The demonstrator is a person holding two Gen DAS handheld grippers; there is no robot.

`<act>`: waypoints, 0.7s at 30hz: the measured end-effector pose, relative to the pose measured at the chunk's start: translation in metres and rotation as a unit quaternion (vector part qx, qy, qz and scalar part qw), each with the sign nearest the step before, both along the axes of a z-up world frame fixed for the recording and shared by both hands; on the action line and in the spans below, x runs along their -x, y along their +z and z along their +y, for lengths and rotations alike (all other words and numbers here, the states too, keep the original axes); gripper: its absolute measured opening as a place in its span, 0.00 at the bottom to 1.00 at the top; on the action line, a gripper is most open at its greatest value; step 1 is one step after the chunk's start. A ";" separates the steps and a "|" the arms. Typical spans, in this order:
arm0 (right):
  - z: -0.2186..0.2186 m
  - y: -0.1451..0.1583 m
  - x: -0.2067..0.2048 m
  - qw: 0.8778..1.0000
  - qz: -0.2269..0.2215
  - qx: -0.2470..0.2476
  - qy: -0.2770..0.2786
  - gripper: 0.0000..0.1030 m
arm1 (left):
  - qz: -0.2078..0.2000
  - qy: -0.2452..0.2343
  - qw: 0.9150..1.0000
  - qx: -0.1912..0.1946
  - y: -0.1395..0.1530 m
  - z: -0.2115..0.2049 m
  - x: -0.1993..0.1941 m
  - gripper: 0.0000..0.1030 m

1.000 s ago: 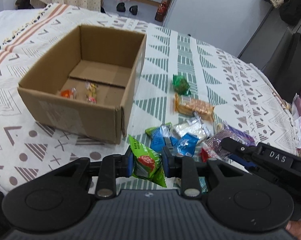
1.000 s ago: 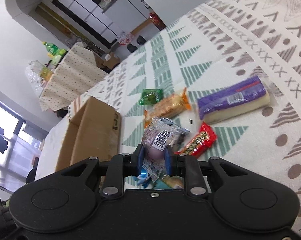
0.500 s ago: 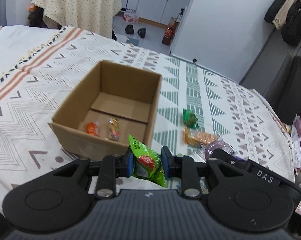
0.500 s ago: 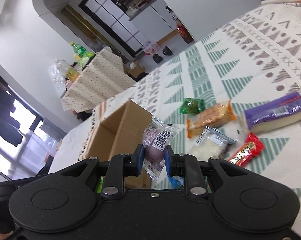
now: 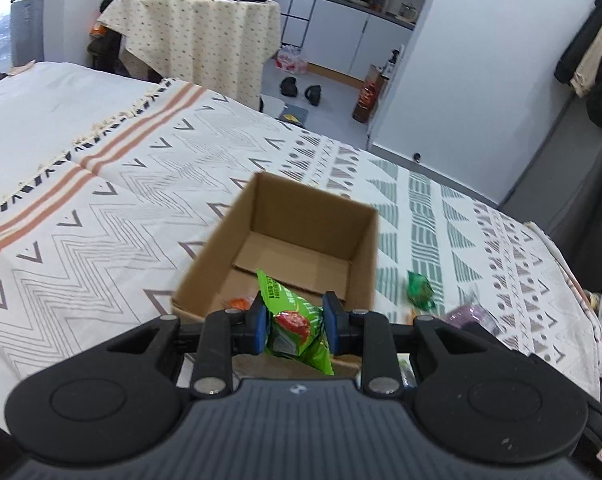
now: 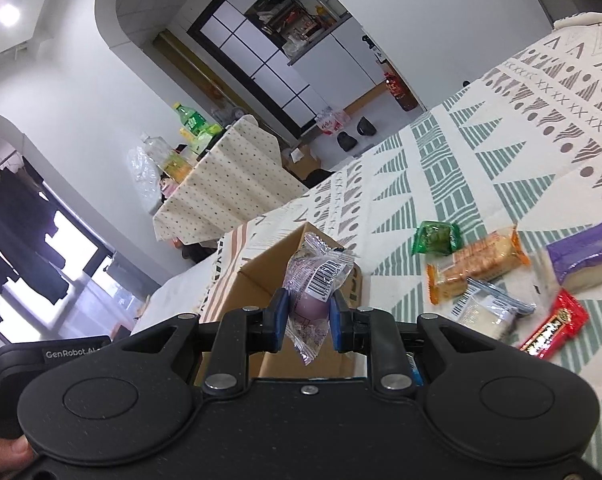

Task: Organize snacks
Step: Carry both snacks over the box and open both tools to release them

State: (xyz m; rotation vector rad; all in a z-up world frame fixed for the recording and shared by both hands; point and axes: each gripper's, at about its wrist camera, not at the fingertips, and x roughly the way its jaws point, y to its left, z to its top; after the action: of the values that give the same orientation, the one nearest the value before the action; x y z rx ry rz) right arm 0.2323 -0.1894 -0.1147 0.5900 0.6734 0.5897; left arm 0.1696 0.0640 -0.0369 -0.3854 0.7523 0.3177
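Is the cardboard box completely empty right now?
No: the left wrist view shows a small orange snack lying on the floor of the cardboard box.

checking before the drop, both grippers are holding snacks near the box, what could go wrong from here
1. The left gripper pinches the green packet at its middle with the tail hanging loose; it could snag the box rim.
2. The right gripper holds the clear packet short of the box; released now, it would likely land outside.
3. Both are heading for one box and may collide.
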 end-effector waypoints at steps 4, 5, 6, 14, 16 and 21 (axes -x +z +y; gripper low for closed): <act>0.006 0.001 0.001 1.000 -0.004 -0.003 0.008 0.21 | -0.003 0.009 1.000 -0.003 0.001 0.010 -0.003 0.26; 0.007 0.000 0.000 1.000 -0.004 -0.003 0.010 0.21 | -0.003 0.010 1.000 -0.004 0.001 0.012 -0.004 0.26; 0.009 0.000 0.000 1.000 -0.003 -0.004 0.012 0.21 | -0.003 0.012 1.000 -0.003 0.000 0.014 -0.005 0.26; 0.022 -0.001 -0.001 0.999 0.010 -0.024 0.038 0.21 | 0.002 0.019 1.000 0.010 -0.011 0.026 -0.013 0.26; 0.024 -0.002 -0.003 0.998 0.017 -0.031 0.042 0.21 | 0.004 0.019 1.000 0.015 -0.014 0.027 -0.016 0.26; 0.034 0.000 -0.005 0.998 0.010 -0.021 0.053 0.21 | 0.004 0.023 0.999 0.027 -0.021 0.031 -0.022 0.27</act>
State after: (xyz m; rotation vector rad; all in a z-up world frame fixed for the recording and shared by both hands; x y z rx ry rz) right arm 0.2374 -0.1556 -0.1152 0.6022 0.7163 0.6990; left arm 0.1912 0.0948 -0.0579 -0.4532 0.7614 0.3418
